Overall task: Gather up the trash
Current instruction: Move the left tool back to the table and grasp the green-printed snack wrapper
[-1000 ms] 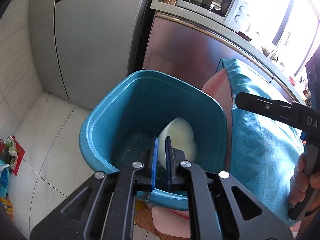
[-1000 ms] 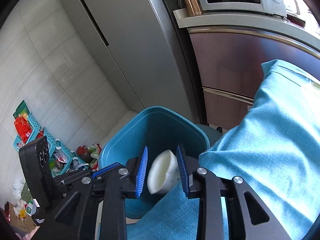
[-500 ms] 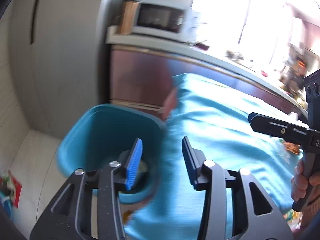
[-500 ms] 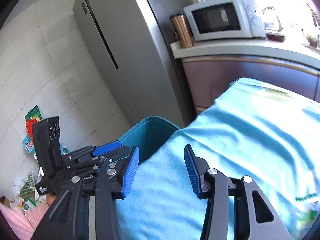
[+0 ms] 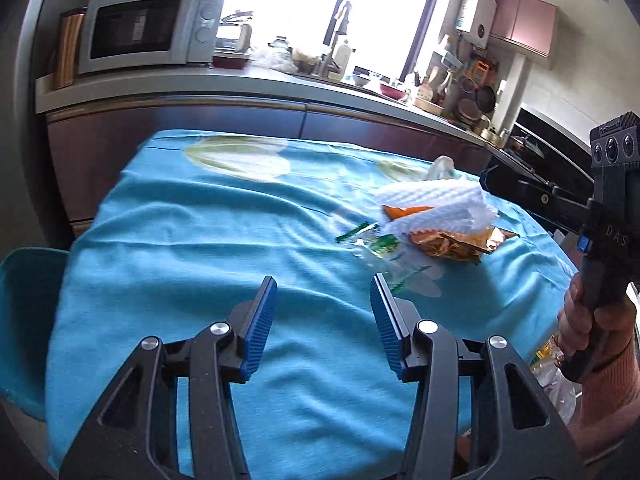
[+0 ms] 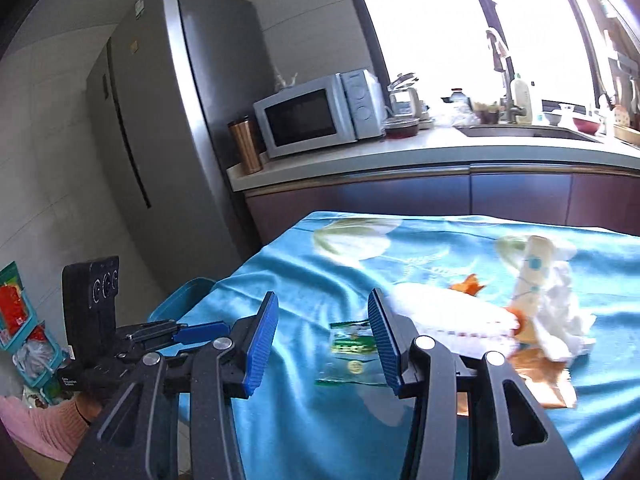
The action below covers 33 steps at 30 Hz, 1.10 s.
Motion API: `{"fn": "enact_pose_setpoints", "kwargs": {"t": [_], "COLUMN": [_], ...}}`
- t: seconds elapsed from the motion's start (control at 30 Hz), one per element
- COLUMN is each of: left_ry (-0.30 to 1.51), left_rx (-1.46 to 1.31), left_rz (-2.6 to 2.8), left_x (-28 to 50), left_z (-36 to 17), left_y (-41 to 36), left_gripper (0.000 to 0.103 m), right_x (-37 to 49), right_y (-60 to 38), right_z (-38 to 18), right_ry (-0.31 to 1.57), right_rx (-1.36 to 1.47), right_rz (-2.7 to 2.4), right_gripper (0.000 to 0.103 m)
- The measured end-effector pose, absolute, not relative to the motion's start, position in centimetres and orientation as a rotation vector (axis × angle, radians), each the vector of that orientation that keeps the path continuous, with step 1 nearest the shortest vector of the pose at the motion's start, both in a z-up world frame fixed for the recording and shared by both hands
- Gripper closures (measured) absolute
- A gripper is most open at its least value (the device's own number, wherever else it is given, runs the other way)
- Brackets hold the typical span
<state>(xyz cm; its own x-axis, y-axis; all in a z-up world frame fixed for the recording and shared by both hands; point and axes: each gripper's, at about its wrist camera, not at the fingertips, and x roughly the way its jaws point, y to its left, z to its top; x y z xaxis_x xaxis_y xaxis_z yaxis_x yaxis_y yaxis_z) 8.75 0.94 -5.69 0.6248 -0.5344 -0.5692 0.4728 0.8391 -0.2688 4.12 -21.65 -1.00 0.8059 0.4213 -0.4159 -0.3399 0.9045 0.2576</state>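
Both grippers are hovering over the turquoise tablecloth. The left gripper is spreading its jaws with nothing between them; the right gripper is standing parted and empty too. The trash is lying toward the table's far right: a white foam net over an orange snack wrapper, beside a green-printed clear packet. The teal bin is sitting at the table's left end.

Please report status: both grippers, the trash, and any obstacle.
Left gripper jaws opening, empty; right gripper open, empty. Wrappers and foam sheet on blue tablecloth. Nothing in the way.
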Motion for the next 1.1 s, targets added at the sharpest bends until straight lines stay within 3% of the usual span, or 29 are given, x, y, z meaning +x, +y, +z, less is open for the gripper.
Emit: {"fn": "enact_pose_setpoints", "kwargs": {"t": [0.5, 0.7, 0.87, 0.97, 1.1], "left_ry": [0.835, 0.903, 0.933, 0.928, 0.912], "left_rx": [-0.071, -0.107, -0.119, -0.118, -0.121], "left_rz": [-0.661, -0.661, -0.652, -0.650, -0.644], "left_x": [11.7, 13.2, 14.0, 14.1, 14.0], "left_z": [-7.9, -8.9, -9.5, -9.5, -9.2], "left_y": [-6.5, -6.8, -6.8, -6.7, -6.2], "left_gripper": [0.058, 0.070, 0.088, 0.088, 0.091], "right_x": [6.0, 7.1, 7.4, 7.2, 7.8], "right_y": [-26.0, -25.1, -25.2, -25.4, -25.2], "right_z": [-2.0, -2.4, -2.6, -2.3, -2.3], "right_ry": [0.523, 0.563, 0.581, 0.575, 0.595], "right_rx": [0.077, 0.010, -0.018, -0.009, -0.006], "right_rz": [0.288, 0.316, 0.319, 0.329, 0.338], "right_gripper": [0.058, 0.059, 0.059, 0.058, 0.048]}}
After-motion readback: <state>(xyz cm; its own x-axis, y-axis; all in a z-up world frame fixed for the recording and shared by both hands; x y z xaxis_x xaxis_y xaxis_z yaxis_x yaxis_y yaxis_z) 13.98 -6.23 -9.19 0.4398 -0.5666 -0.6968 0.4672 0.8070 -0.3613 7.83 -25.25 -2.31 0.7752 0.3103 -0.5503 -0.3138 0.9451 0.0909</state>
